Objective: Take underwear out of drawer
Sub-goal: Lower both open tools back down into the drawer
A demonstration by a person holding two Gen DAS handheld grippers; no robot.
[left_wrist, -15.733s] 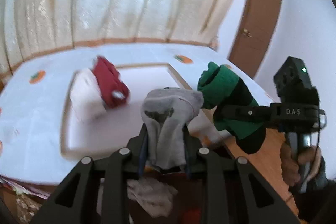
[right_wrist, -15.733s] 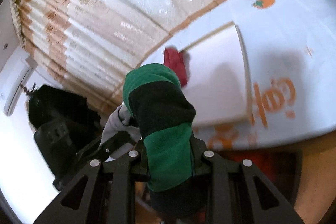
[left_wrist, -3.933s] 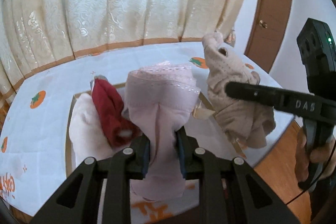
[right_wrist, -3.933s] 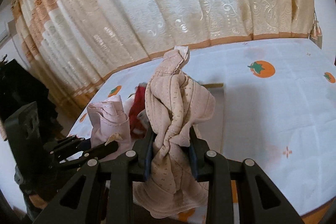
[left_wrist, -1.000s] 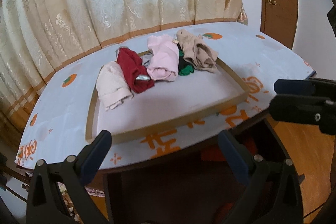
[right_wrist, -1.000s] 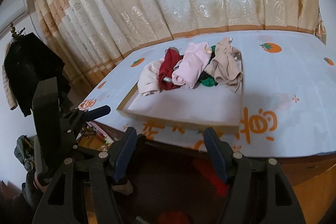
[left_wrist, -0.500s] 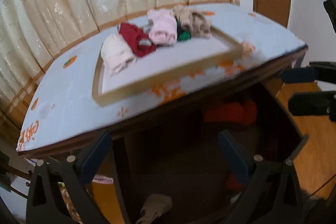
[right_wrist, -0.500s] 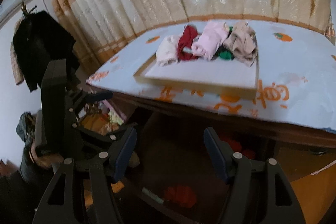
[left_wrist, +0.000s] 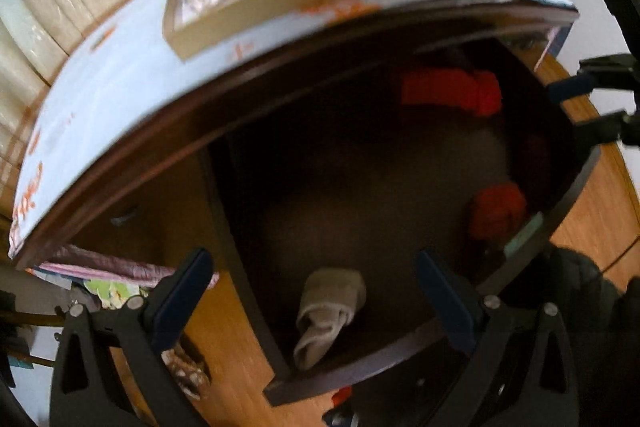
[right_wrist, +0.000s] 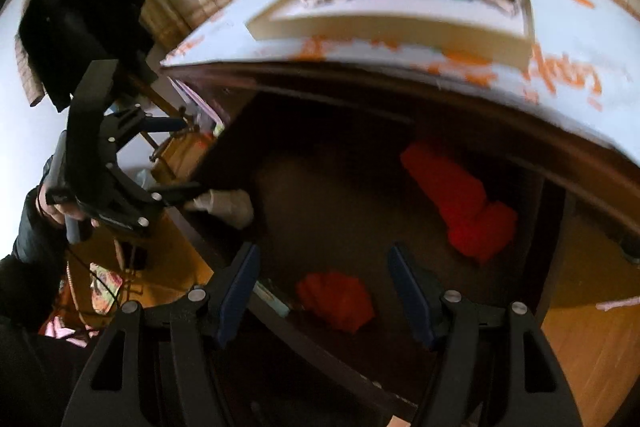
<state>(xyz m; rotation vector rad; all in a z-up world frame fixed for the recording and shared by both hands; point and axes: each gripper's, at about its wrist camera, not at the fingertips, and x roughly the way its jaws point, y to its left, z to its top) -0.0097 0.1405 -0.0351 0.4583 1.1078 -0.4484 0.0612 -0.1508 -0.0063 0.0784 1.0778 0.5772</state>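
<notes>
- Grippers – left gripper [left_wrist: 316, 291] and right gripper [right_wrist: 322, 287] are both gaping wide, holding nothing, pointing down into the drawer [left_wrist: 400, 371].
- Underwear is lying inside – beige roll [left_wrist: 328, 311], two red pieces [right_wrist: 460, 199].

Orange marks that may be letters are printed on the pale blue cloth [right_wrist: 560, 75] over the tabletop, but they are too blurred to read in either view.
</notes>
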